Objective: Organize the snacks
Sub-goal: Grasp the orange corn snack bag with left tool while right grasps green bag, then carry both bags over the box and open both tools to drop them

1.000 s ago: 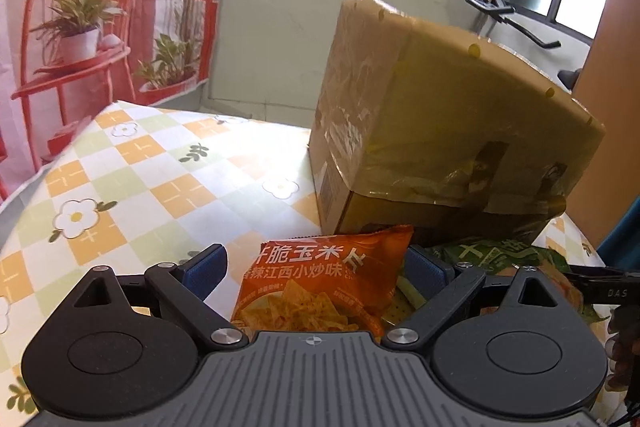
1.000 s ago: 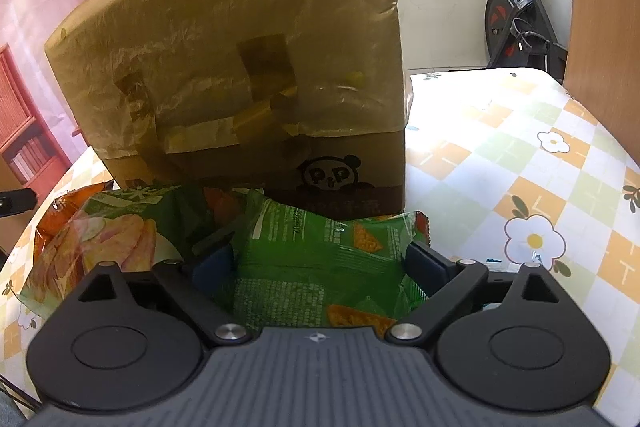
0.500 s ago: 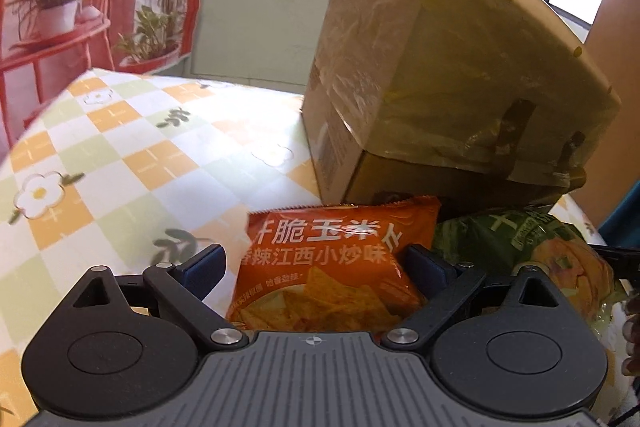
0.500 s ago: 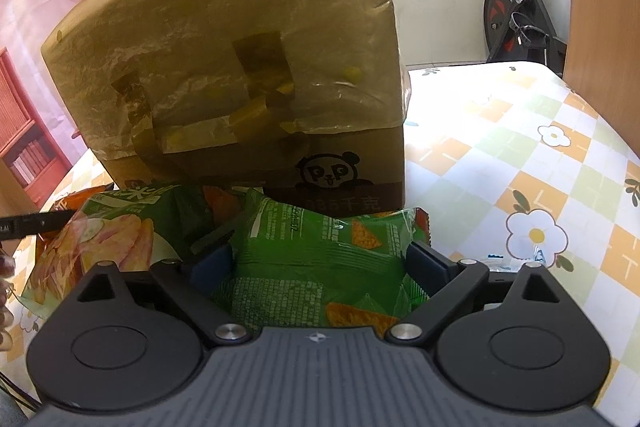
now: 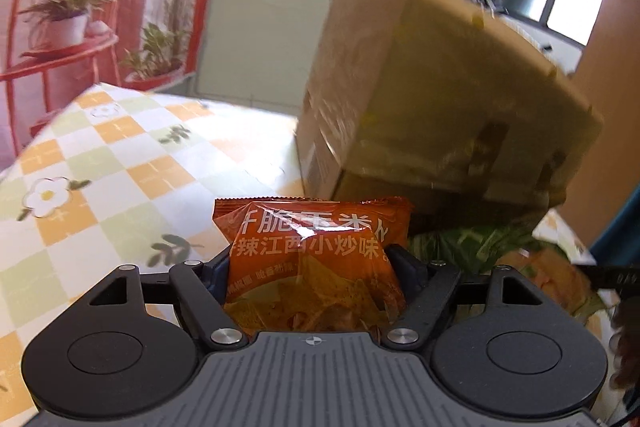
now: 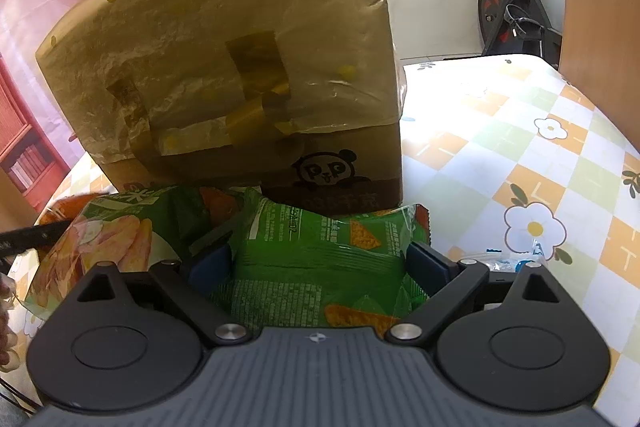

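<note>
Orange snack bag point(image 5: 312, 263) stands upright, pinched by left tool point(image 5: 310, 267).

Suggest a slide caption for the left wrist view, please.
Left gripper clamps an orange chip bag before a taped cardboard box.

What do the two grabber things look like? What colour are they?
Both grabbers look the same. The left gripper and right gripper each have a dark grey ribbed body, two big round black discs with triangle cut-outs, black link bars with silver rivets, and dark blue finger pads. A tiny crosshair mark sits in the middle of each body. No cables or sleeves show.
</note>
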Tool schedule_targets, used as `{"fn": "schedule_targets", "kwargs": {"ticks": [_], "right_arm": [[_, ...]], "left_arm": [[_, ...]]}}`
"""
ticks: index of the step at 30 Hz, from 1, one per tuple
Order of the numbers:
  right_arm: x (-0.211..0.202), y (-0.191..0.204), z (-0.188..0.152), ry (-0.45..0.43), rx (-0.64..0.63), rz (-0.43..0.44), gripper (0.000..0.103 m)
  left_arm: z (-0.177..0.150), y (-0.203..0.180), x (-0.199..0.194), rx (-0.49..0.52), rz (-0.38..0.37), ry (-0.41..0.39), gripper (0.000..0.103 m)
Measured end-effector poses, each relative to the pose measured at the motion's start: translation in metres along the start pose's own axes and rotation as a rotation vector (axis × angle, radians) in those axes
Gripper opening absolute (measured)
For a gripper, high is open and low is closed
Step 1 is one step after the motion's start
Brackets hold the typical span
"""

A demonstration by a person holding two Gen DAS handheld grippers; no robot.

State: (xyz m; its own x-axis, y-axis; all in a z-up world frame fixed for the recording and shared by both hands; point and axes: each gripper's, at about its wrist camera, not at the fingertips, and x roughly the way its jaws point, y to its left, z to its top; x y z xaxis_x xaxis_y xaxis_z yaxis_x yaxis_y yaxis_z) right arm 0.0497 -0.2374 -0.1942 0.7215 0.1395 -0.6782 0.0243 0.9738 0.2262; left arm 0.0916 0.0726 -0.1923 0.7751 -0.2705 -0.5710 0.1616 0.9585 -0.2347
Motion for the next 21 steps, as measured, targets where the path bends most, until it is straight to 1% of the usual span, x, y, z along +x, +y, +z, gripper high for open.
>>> {"fn": "schedule_targets", "kwargs": {"ticks": [6,13,17,21], "right_arm": [[0.000,-0.002,-0.001,0.003,0.020,0.006,0.096],[0.003,-0.003,-0.003,0.006,0.025,0.006,0.097],[0.003,-0.002,-0.007,-0.010,0.012,0.013,0.097],[0.000,-0.002,-0.011,-0.022,0.012,0.021,0.090]], "left_arm": [[0.006,-0.002,-0.022,-0.029,0.010,-0.047,0.079],[0.004,-0.010,-0.027,-0.041,0.003,-0.047,0.079],[0.002,-0.013,-0.029,-0.034,-0.006,-0.050,0.079],[0.001,-0.012,-0.035,-0.033,-0.012,-0.056,0.079]]}}
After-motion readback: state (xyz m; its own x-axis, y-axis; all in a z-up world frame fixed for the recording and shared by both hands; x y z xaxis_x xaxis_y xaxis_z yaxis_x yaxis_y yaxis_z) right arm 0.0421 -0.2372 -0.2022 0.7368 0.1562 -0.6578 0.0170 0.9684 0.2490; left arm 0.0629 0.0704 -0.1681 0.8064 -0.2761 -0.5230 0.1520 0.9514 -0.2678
